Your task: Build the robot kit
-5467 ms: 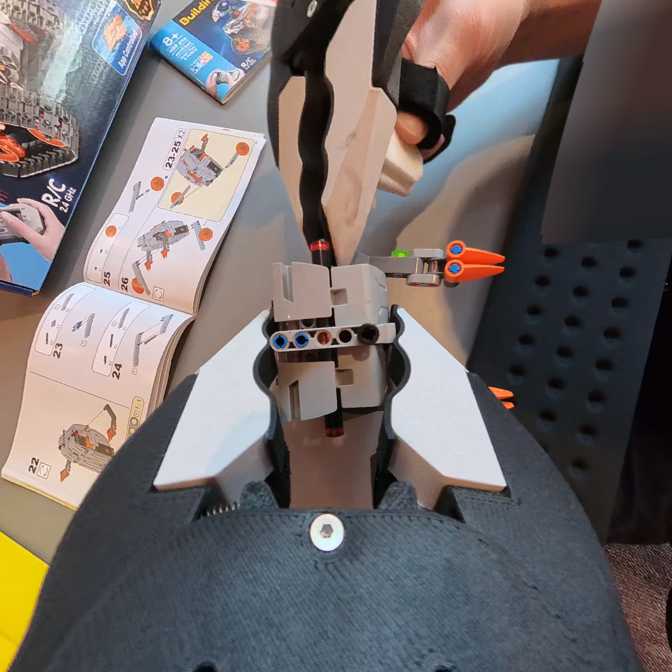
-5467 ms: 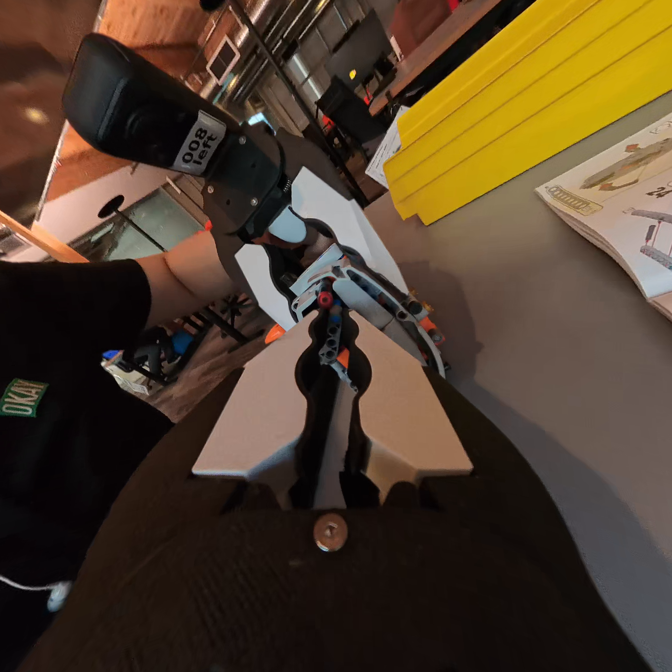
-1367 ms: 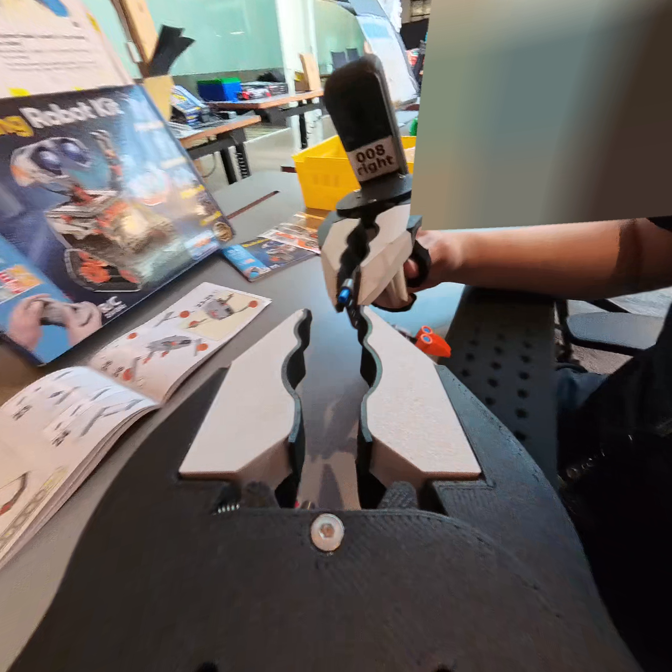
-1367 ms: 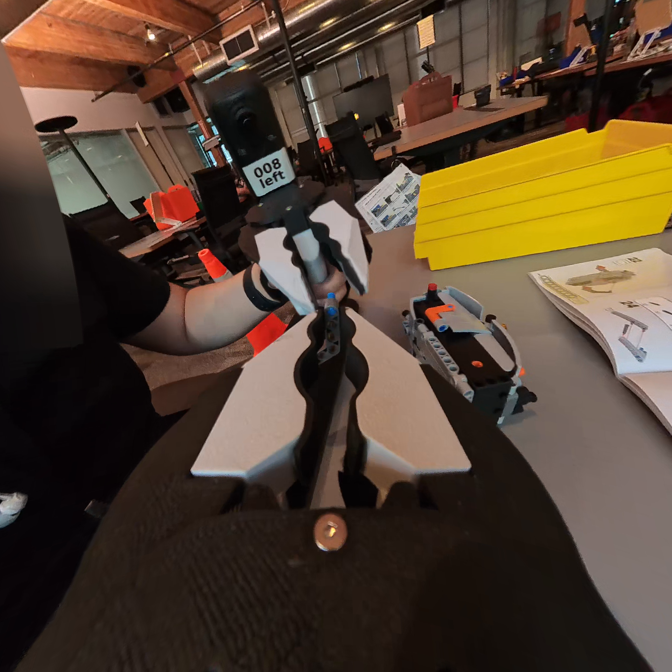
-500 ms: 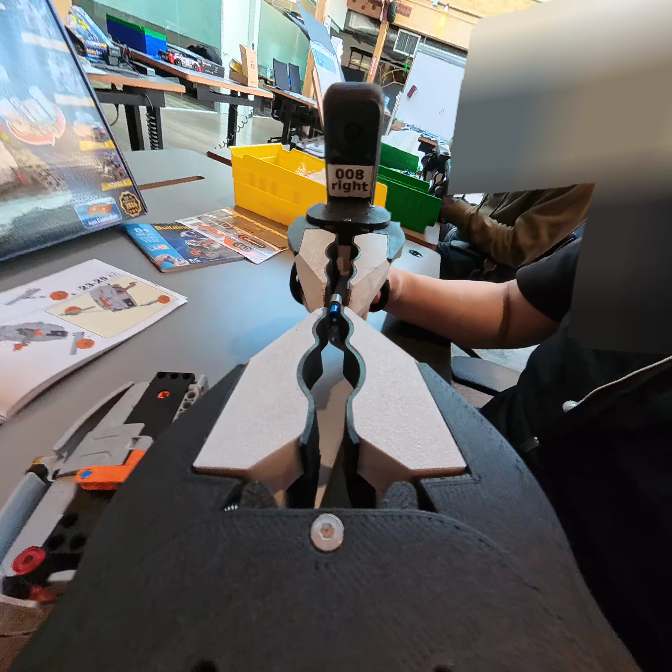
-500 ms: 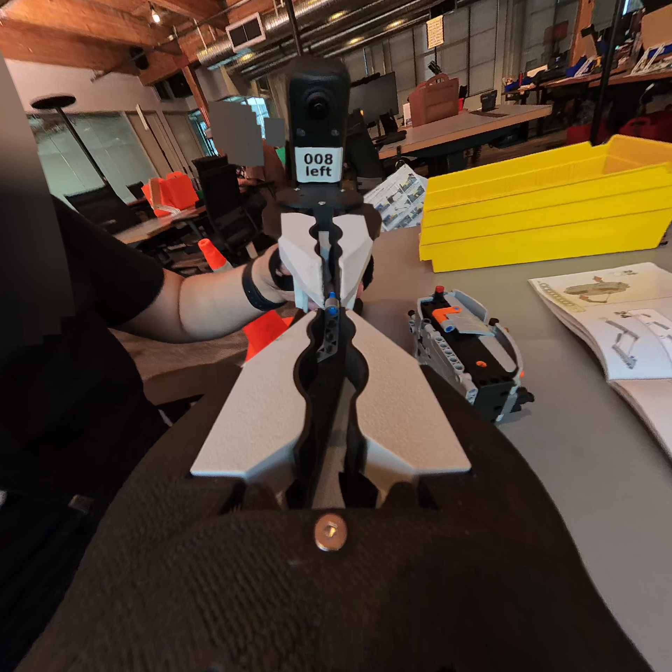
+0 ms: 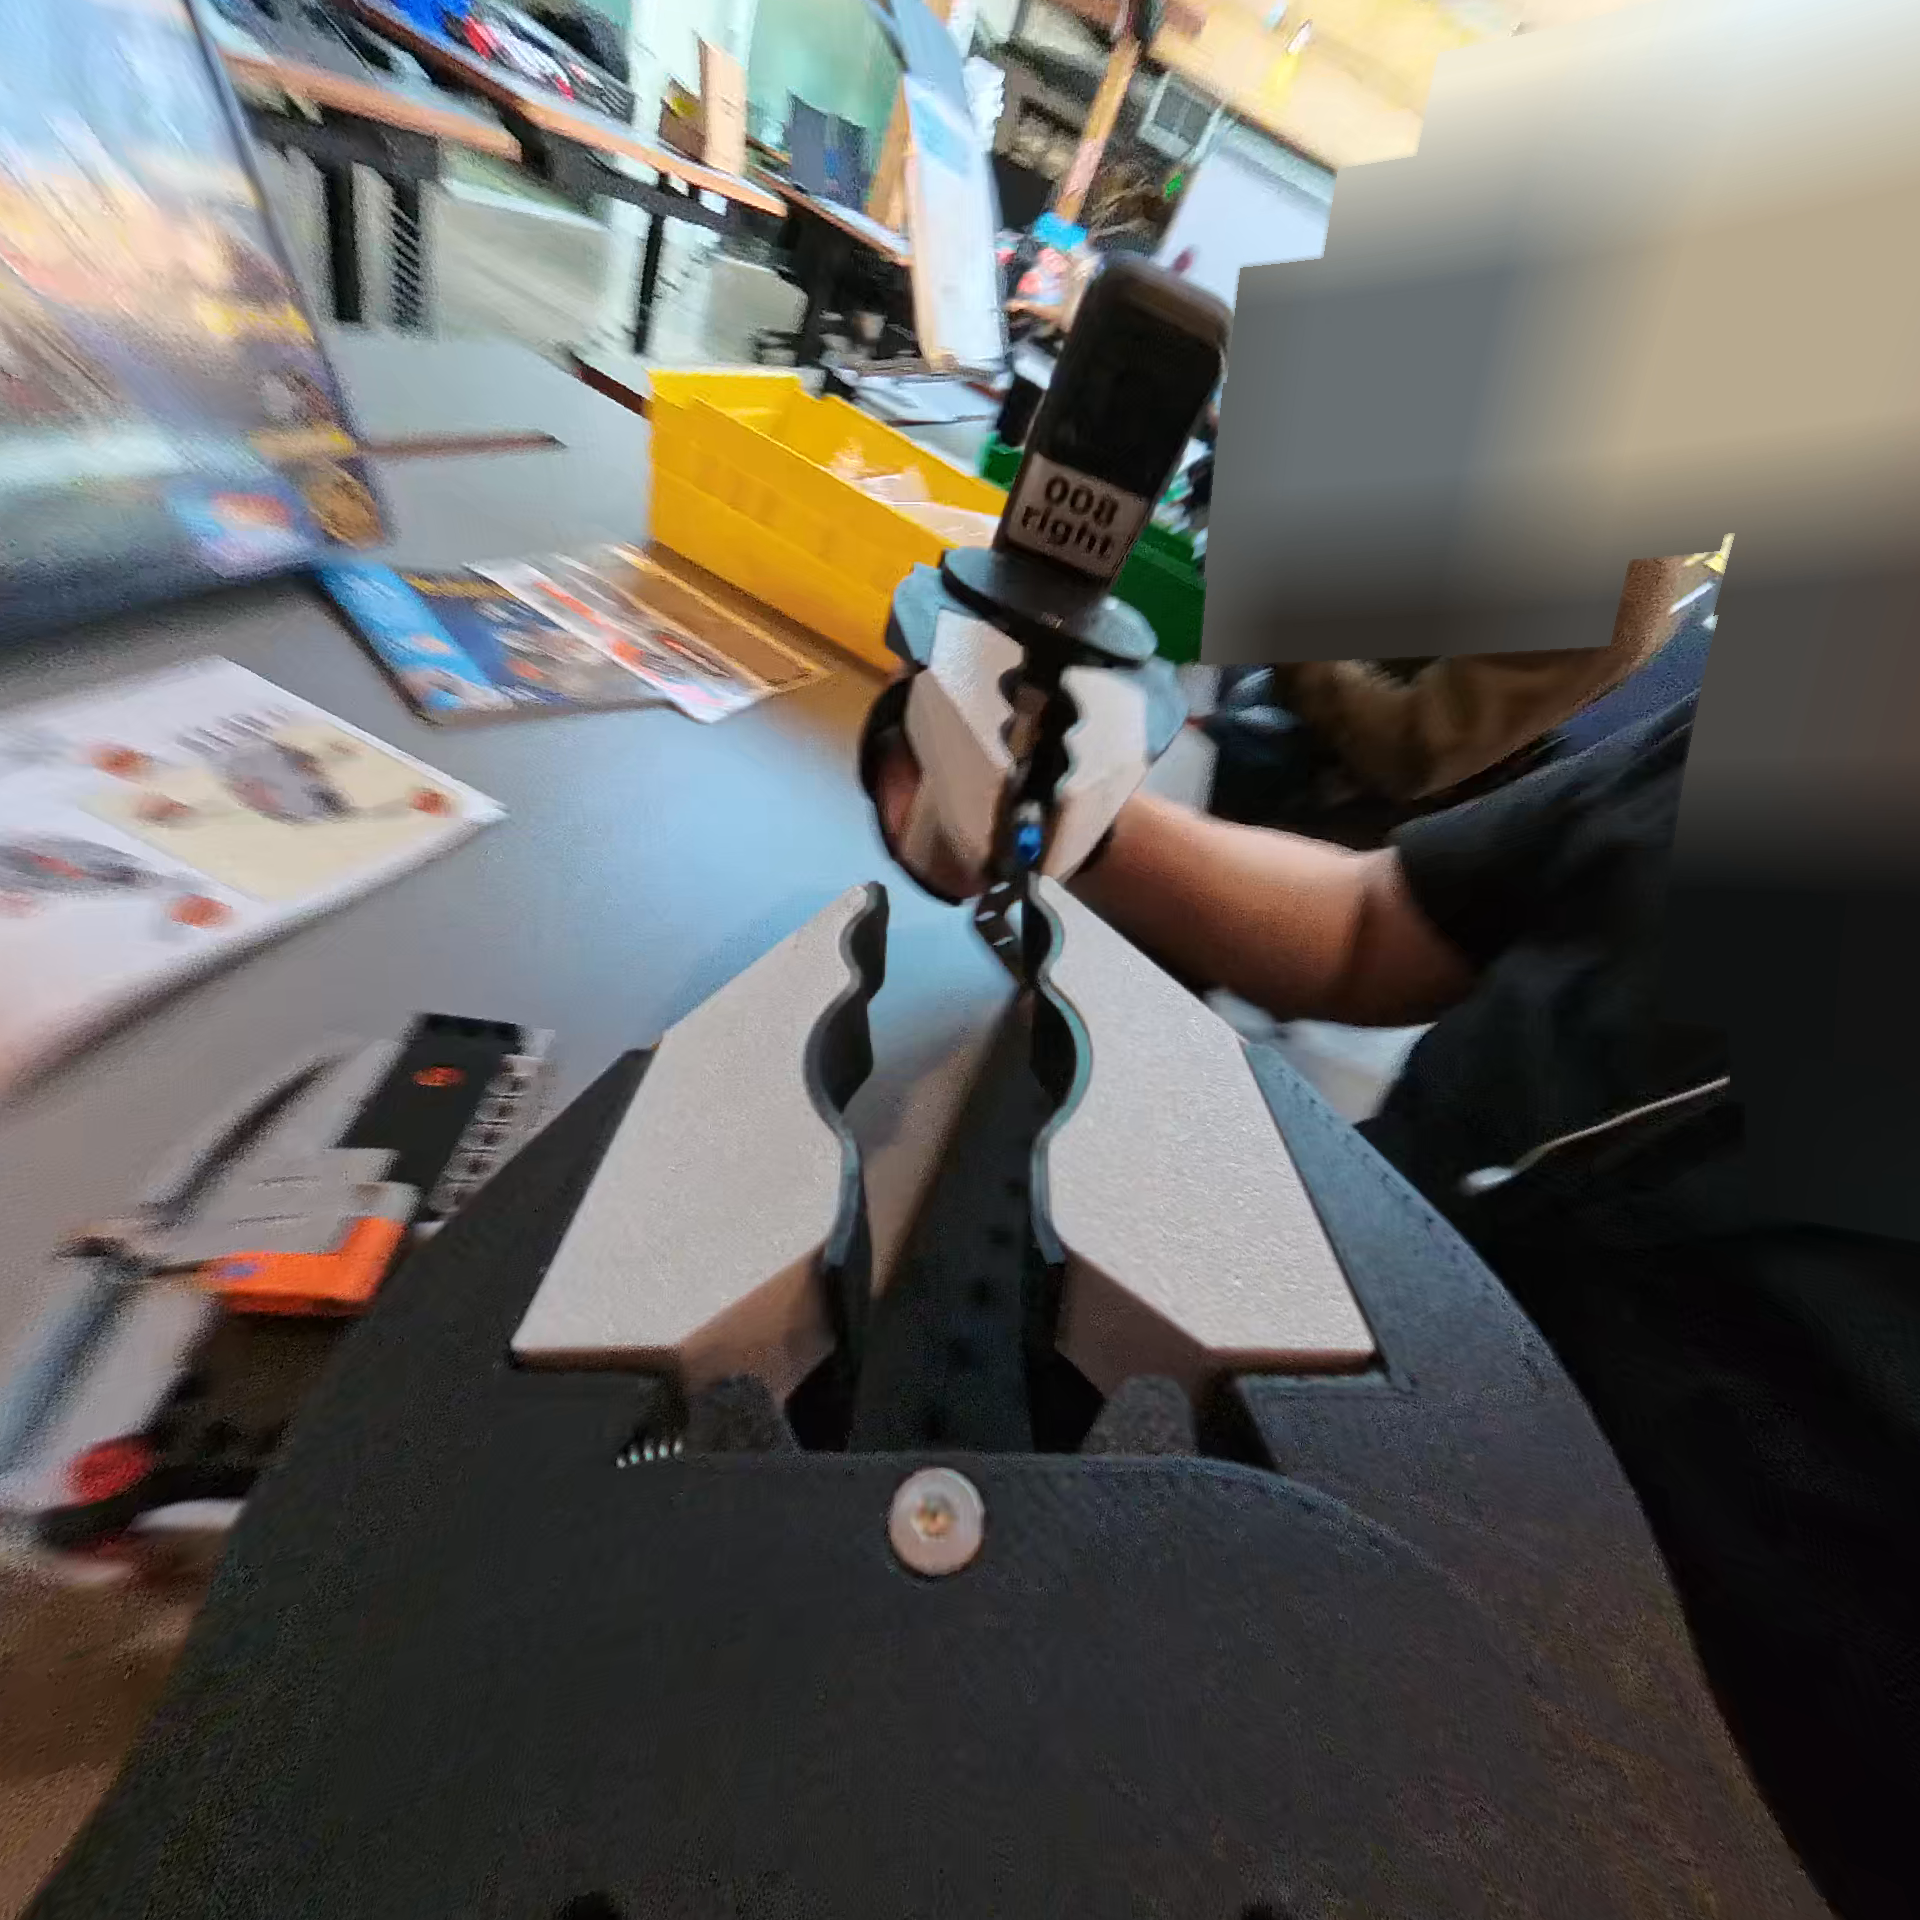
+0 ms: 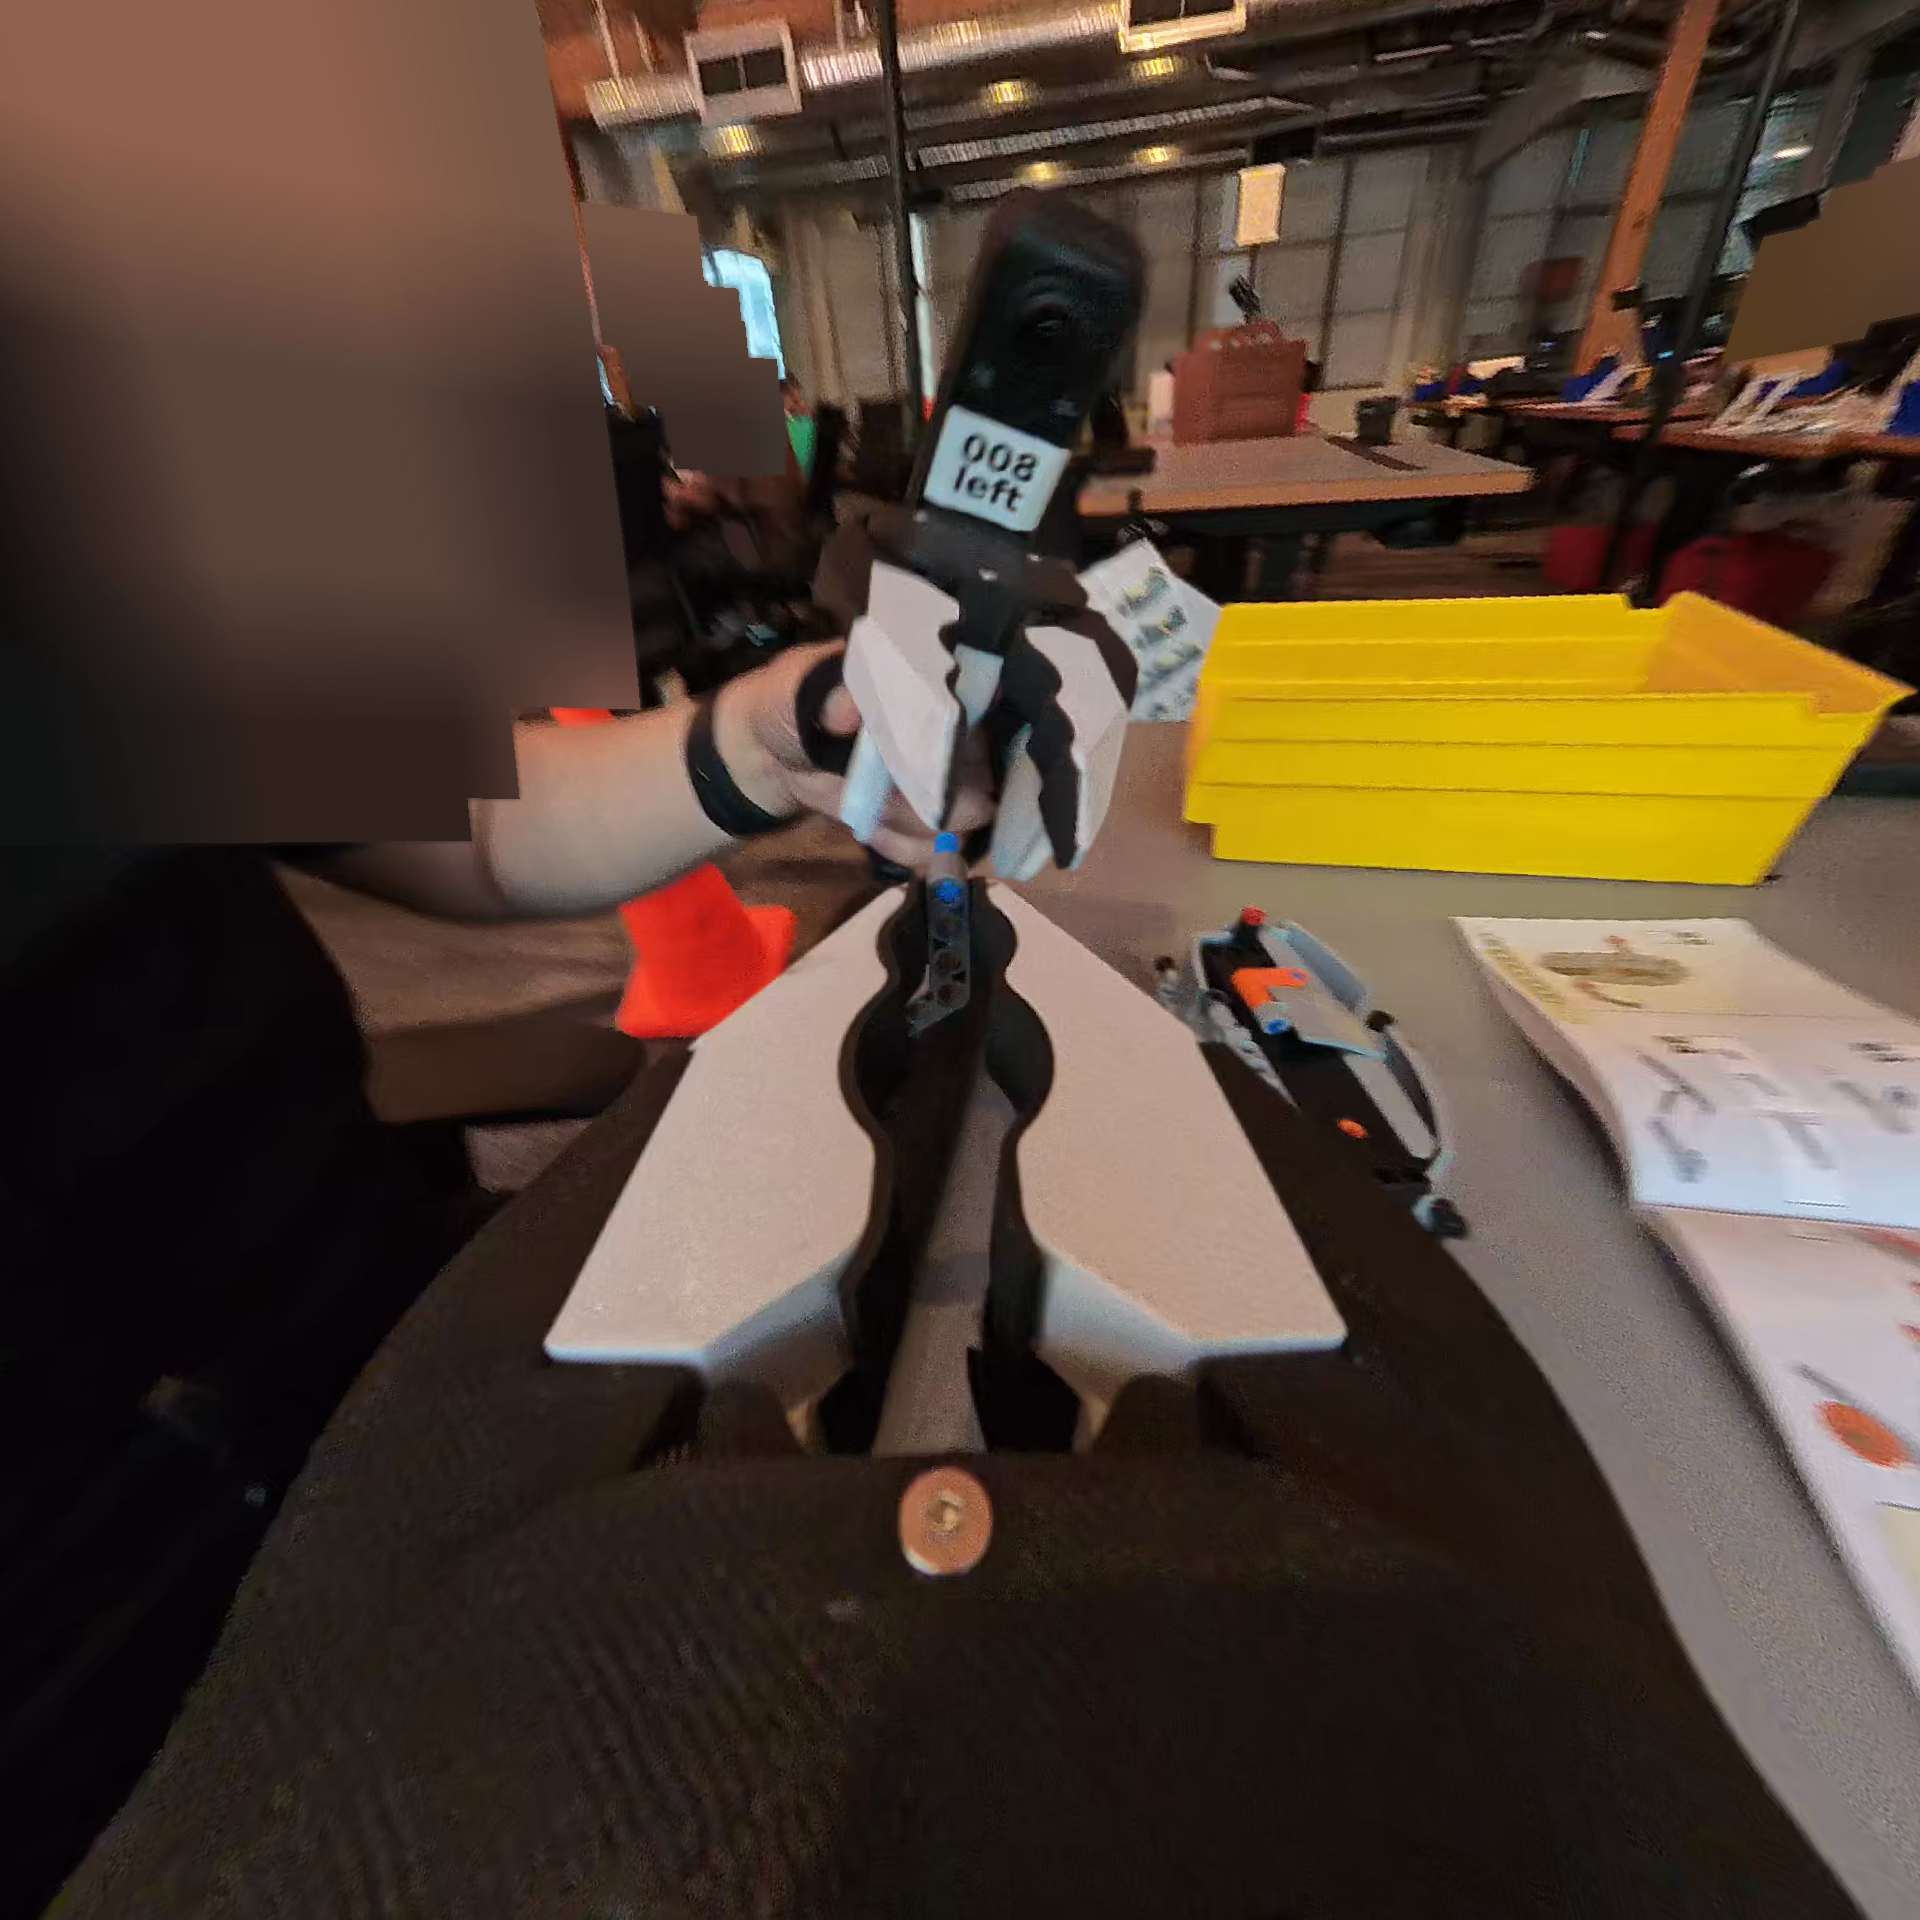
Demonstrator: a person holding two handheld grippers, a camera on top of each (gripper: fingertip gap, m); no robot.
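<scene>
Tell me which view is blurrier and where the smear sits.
Left wrist view: heavy motion blur over the box, open instruction booklet and brick-built vehicle; left gripper sharp. Right wrist view: milder smear on the vehicle and booklet; right gripper and its dark beam crisp.

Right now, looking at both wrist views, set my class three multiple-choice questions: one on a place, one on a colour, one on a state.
1. Where does the part-built model stand on the table?
A. right of the right tongs
B. left of them
C. held in them

2. What colour is the pin at the tip of the beam?
A. red
B. yellow
C. blue

3. How are the left tongs?
A. open
B. shut on the beam
C. shut on the model

Answers: 1 A, it sits on the table beside the right finger. 2 C, the pin shows blue. 3 A, a clear gap separates the fingers and they hold nothing.
</scene>
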